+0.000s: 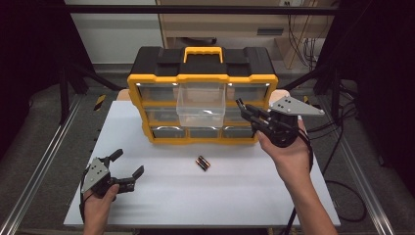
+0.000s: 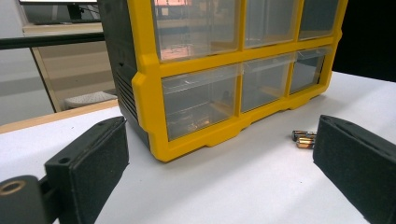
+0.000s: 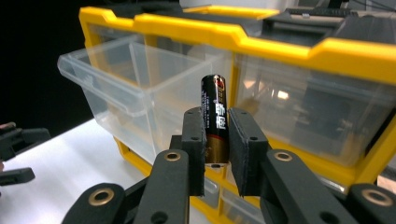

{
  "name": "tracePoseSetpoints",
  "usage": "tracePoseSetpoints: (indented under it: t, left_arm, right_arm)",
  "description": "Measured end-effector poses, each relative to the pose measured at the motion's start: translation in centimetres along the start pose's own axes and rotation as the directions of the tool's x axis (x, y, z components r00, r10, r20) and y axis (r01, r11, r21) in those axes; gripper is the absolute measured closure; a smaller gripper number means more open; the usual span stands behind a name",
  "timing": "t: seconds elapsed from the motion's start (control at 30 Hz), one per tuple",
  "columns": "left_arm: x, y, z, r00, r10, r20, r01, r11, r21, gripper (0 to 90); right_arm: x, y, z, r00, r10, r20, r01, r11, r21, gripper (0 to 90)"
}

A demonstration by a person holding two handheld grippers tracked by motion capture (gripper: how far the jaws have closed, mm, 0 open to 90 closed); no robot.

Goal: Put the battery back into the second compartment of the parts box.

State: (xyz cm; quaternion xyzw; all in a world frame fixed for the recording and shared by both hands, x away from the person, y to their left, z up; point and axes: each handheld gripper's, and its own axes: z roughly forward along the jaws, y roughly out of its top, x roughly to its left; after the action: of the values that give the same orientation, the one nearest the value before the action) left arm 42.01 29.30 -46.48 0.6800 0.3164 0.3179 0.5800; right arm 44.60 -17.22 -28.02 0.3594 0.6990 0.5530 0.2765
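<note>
The high view looks forward and down from above the person's side onto the white table [image 1: 161, 205], taking in the whole yellow-and-black drawer organizer [image 1: 202, 73] at mid distance. The left gripper view sits low, just above the table [image 2: 224, 186], facing the organizer's [image 2: 149, 88] lower left corner from close by, with two batteries [image 2: 303, 138] lying to one side; the high view shares those batteries [image 1: 203, 162]. The right gripper view looks from higher up, very near the organizer's [image 3: 299, 46] front and its pulled-out clear drawer [image 3: 135, 88], which the high view also shows [image 1: 201, 105].
</note>
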Motion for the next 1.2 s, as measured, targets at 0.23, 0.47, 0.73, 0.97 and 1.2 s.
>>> tracePoseSetpoints:
  t: [0.23,0.47,0.73,0.97,1.2]
  left_arm:
    - [0.0,0.0,0.0,1.0,0.001,-0.002,-0.001,1.0,0.0,3.2]
    - [0.0,0.0,0.0,1.0,0.0,-0.003,0.0,1.0,0.001,3.1]
    - [0.1,0.0,-0.1,1.0,-0.003,-0.004,0.003,1.0,-0.003,3.2]
    - [0.2,0.0,-0.1,0.9999,-0.008,-0.009,0.008,1.0,-0.006,3.2]
    - [0.3,0.0,-0.1,0.9999,-0.007,-0.009,0.007,1.0,-0.005,3.2]
  right_arm:
    - [0.3,1.8,-0.2,0.9999,-0.015,-0.003,0.015,1.0,-0.026,76.9]
    - [0.7,3.9,-0.1,0.9995,-0.029,-0.015,0.028,0.999,-0.043,76.9]
    - [1.1,6.2,0.6,0.9983,-0.044,-0.038,0.042,0.998,-0.044,76.9]
    - [1.7,7.0,1.7,0.9963,-0.069,-0.051,0.068,0.997,-0.02,76.9]
    - [1.9,7.6,2.5,0.9946,-0.083,-0.062,0.084,0.996,0.008,76.9]
